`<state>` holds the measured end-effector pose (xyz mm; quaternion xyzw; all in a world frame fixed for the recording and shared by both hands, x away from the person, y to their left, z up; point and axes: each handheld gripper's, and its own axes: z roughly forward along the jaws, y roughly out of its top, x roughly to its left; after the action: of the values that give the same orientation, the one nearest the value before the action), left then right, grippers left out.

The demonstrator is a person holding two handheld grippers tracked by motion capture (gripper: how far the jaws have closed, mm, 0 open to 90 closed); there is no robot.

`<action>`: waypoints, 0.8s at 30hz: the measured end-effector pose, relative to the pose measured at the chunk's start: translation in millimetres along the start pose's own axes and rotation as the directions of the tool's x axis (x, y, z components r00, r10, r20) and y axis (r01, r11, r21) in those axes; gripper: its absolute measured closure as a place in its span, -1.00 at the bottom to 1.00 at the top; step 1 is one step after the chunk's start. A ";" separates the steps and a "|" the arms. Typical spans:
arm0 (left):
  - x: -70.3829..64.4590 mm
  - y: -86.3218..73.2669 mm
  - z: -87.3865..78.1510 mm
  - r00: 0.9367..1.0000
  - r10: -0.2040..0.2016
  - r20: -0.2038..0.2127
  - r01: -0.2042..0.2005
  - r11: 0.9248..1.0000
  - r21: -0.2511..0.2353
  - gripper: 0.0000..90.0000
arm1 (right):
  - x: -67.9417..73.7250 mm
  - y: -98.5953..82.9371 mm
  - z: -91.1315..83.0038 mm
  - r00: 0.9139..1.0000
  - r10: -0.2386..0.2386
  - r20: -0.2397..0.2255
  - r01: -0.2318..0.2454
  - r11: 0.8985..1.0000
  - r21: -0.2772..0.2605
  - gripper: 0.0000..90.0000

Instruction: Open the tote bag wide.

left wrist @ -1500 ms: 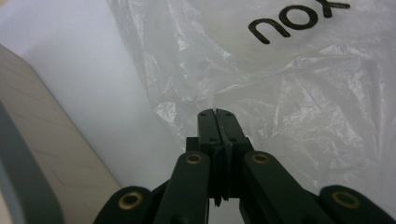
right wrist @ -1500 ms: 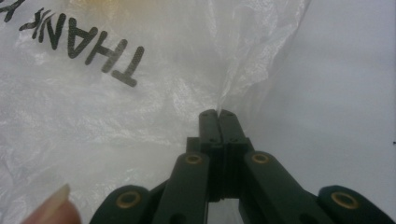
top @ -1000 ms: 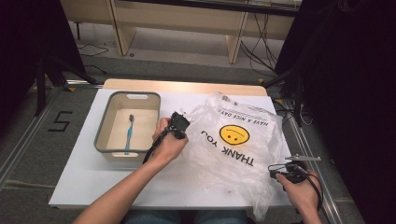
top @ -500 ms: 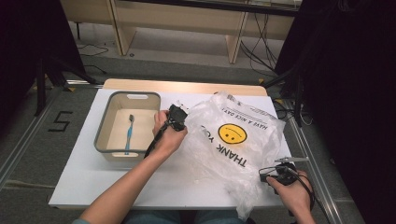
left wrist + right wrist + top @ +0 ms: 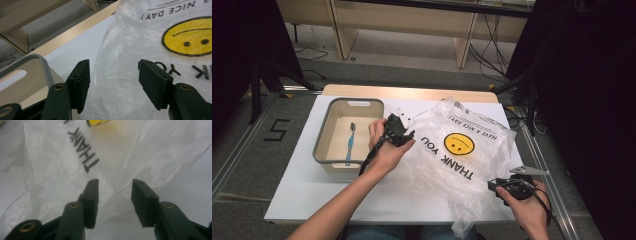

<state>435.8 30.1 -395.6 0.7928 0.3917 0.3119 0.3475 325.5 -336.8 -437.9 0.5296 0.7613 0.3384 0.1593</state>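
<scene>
Because the plastic bag (image 5: 462, 155) lies flat and crumpled across the right half of the white bench (image 5: 312, 195), with its printed length running from the far right toward the near middle, both grippers meet it from opposite edges. The left gripper (image 5: 398, 131) is at the bag's left edge, just beside the grey bin (image 5: 323, 142) that holds a blue toothbrush (image 5: 349, 142). In the left gripper view its fingers (image 5: 81, 81) are spread wide, and the wrinkled film lies straight ahead between them; they hold nothing. The right gripper (image 5: 507, 186) is at the near right corner of the bag. Its fingers (image 5: 91, 200) are also apart, less widely, with a raised fold of plastic between them, not yet pinched. I judge the right gripper is nearer to a grip.
</scene>
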 end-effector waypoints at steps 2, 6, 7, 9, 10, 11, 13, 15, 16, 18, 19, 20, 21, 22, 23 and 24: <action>-3.8 -3.9 -4.4 1.000 -0.007 0.024 0.007 1.000 -0.006 -0.07 | 2.2 2.5 -4.4 0.999 -0.037 0.031 0.039 0.998 -0.059 0.18; -9.7 -12.9 -11.6 0.998 0.005 0.064 -0.005 1.000 0.000 -0.07 | 10.3 9.8 -8.4 0.989 -0.139 0.040 0.144 0.980 -0.140 0.11; -9.7 -12.9 -11.6 0.998 0.005 0.064 -0.005 1.000 0.000 -0.07 | 10.3 9.8 -8.4 0.989 -0.139 0.040 0.144 0.980 -0.140 0.11; -13.0 -17.5 -14.5 0.996 0.009 0.088 -0.010 1.000 0.006 -0.07 | 17.0 14.7 -6.0 0.981 -0.193 0.018 0.193 0.969 -0.157 0.09; -16.5 -22.0 -17.0 0.994 0.014 0.108 -0.015 1.000 0.004 -0.07 | 25.2 19.2 -0.1 0.969 -0.246 -0.011 0.241 0.957 -0.161 0.09; -16.5 -22.0 -17.0 0.994 0.014 0.108 -0.015 1.000 0.004 -0.07 | 25.2 19.2 -0.1 0.969 -0.246 -0.011 0.241 0.957 -0.161 0.09; -20.4 -27.0 -19.2 0.991 0.023 0.131 -0.025 1.000 0.011 -0.07 | 35.9 24.1 9.7 0.953 -0.298 -0.053 0.288 0.946 -0.146 0.11; -25.2 -32.7 -21.3 0.987 0.037 0.155 -0.040 0.999 0.019 -0.07 | 45.8 28.1 19.8 0.936 -0.339 -0.096 0.327 0.937 -0.126 0.11; -28.6 -36.3 -22.2 0.984 0.041 0.172 -0.047 0.999 0.027 -0.08 | 55.3 31.6 31.2 0.922 -0.360 -0.139 0.348 0.932 -0.106 0.07; -35.7 -44.9 -23.9 0.975 0.064 0.211 -0.076 0.996 0.047 -0.07 | 63.3 35.8 42.8 0.909 -0.378 -0.177 0.369 0.926 -0.084 0.06; -35.7 -44.9 -23.9 0.975 0.064 0.211 -0.076 0.996 0.047 -0.07 | 63.3 35.8 42.8 0.909 -0.378 -0.177 0.369 0.926 -0.084 0.06; -39.3 -49.5 -23.8 0.971 0.071 0.230 -0.086 0.995 0.058 -0.06 | 70.7 40.2 54.8 0.897 -0.390 -0.208 0.386 0.920 -0.063 0.05; -41.2 -52.2 -23.6 0.968 0.070 0.241 -0.088 0.994 0.066 -0.06 | 70.7 40.2 54.8 0.897 -0.390 -0.208 0.386 0.920 -0.063 0.05; -44.1 -56.9 -23.0 0.966 0.066 0.249 -0.089 0.992 0.085 -0.04 | 77.1 44.2 67.0 0.886 -0.402 -0.231 0.404 0.914 -0.041 0.05; -45.4 -59.6 -22.6 0.966 0.070 0.250 -0.096 0.991 0.096 -0.04 | 77.1 44.2 67.0 0.886 -0.402 -0.231 0.404 0.914 -0.041 0.05; -48.4 -65.8 -21.2 0.961 0.071 0.267 -0.105 0.988 0.115 -0.02 | 83.0 47.8 78.1 0.878 -0.408 -0.249 0.417 0.909 -0.017 0.05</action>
<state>368.9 25.8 -446.7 0.8645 0.3257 0.1935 0.3304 373.6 -223.8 -451.8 0.3118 0.8766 0.3457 0.1221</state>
